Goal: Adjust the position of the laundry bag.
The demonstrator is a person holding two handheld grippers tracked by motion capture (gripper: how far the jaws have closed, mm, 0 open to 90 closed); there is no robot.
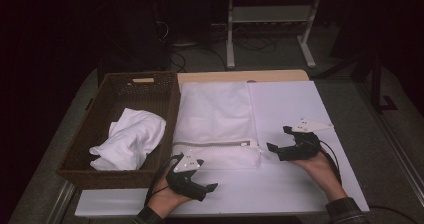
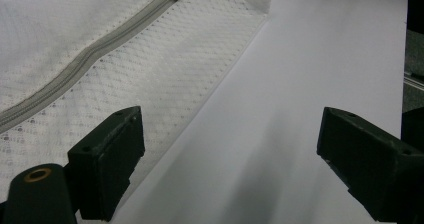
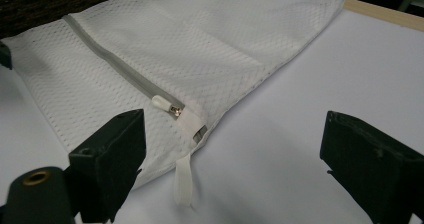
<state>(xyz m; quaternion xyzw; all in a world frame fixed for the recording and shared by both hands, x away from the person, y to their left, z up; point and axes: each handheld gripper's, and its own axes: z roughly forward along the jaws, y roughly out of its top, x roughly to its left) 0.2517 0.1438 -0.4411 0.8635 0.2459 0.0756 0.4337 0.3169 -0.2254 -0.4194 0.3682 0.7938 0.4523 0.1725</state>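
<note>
On the white sheet (image 1: 300, 109) beside the basket (image 1: 100, 134): mesh laundry bag (image 3: 200, 49), zipped, pull (image 3: 162, 103) at right corner; left gripper (image 1: 212, 186) and right gripper (image 1: 272, 146) both wide open, empty; advice: pinch pull squarely, anchor opposite corner.

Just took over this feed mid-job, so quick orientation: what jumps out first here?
A white mesh bag lies flat mid-table, its grey zipper closed with the pull at the right end. Both grippers, left and right, hover open at the bag's near corners. Left of the bag, a wicker basket holds a crumpled white cloth.
</note>
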